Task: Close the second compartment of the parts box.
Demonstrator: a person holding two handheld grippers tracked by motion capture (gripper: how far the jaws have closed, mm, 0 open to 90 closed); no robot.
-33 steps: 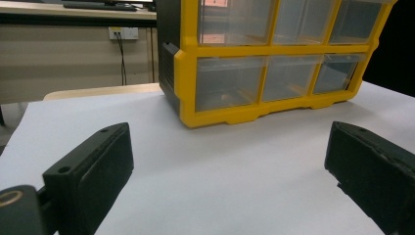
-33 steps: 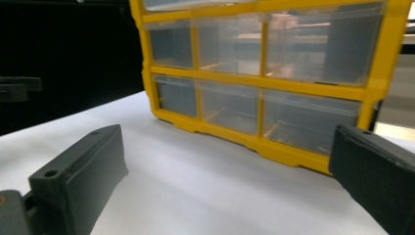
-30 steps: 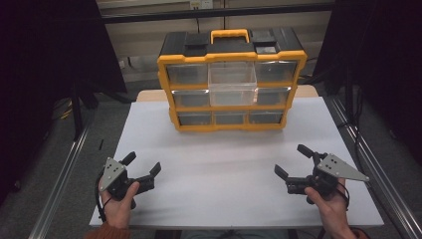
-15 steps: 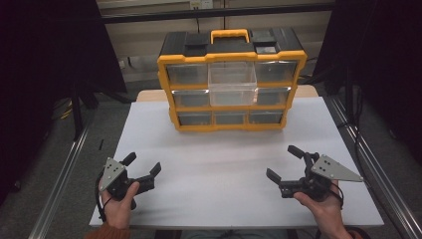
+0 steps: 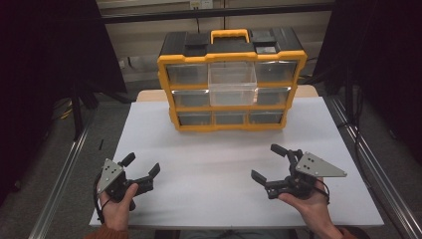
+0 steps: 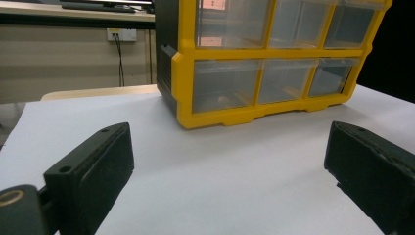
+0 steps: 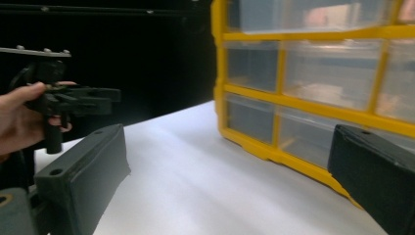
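Dim room, black surroundings; overhead light brightens the white counter [image 5: 219, 164] evenly, with soft shadows. The high view is slightly grainy. Pale reflections glaze the organizer [image 7: 318, 73] drawers, blurred in the right gripper view; near jaws look soft.

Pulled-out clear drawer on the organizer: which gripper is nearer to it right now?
Right. The right gripper sits just right of the drawer; the left gripper sits farther off to its left, both open.

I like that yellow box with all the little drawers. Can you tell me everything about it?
The drawer box looks plastic: a yellow frame, a black top with a yellow handle, and three rows of see-through drawers. The top middle drawer is pulled out; the rest look shut. It stands upright at the far edge of the white table. Neither claw touches it.
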